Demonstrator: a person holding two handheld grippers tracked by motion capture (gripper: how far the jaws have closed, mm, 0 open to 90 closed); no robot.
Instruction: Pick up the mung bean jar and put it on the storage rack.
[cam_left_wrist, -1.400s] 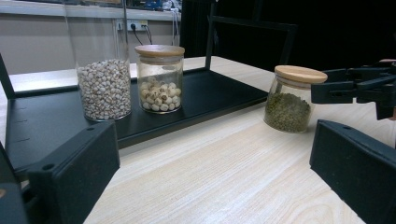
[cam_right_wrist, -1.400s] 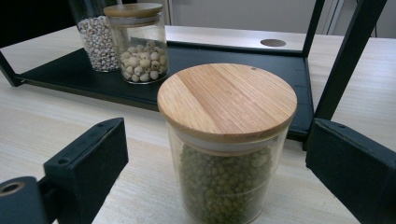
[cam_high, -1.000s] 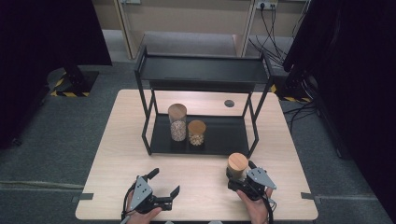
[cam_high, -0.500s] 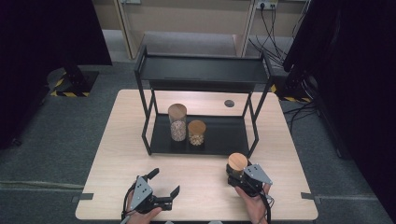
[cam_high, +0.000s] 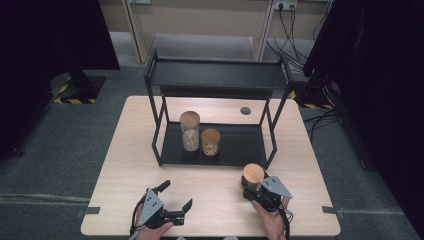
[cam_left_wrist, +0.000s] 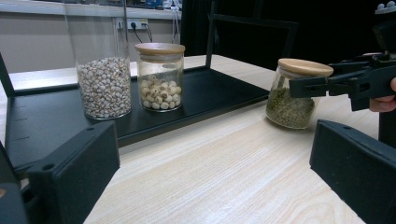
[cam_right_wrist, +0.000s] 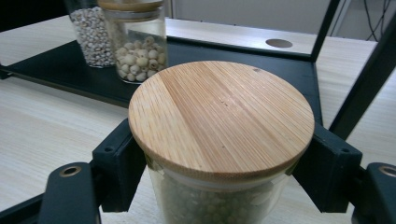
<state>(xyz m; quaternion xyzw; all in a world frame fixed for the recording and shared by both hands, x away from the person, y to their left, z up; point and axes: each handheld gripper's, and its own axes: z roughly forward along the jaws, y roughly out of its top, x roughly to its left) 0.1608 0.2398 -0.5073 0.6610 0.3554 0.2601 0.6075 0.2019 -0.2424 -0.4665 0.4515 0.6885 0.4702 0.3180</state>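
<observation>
- Right tool (cam_high: 254, 186) clamped on short clear glass jar of green beans with round bamboo lid (cam_high: 253, 175); in the right gripper view its black jaws press the glass from both sides just under the lid (cam_right_wrist: 222, 119).
- Jaws have just been closing, jar between them, now gripped.
- Jar stands upright on light wood tabletop (cam_high: 220, 200), at its near right part, just in front of the black metal two-tier rack (cam_high: 215, 75), near the rack's front right leg.
- In the left gripper view the same jar (cam_left_wrist: 294, 93) sits on the wood with the right tool (cam_left_wrist: 327, 85) around its neck; a bit of the person's hand (cam_left_wrist: 384, 100) shows at the edge.
- Left tool (cam_high: 176, 198) wide apart, holding nothing, low over the near left part of the tabletop, well apart from the jar.
- Tall clear glass jar of small pale grains with bamboo lid (cam_high: 190, 131) upright on the rack's bottom tray, left of centre.
- Short clear glass jar of round whitish seeds with bamboo lid (cam_high: 210, 142) just beside it, to its right; whether the two touch cannot be told.
- Round dark hole (cam_high: 245, 110) in the tabletop behind the rack's bottom tray.
</observation>
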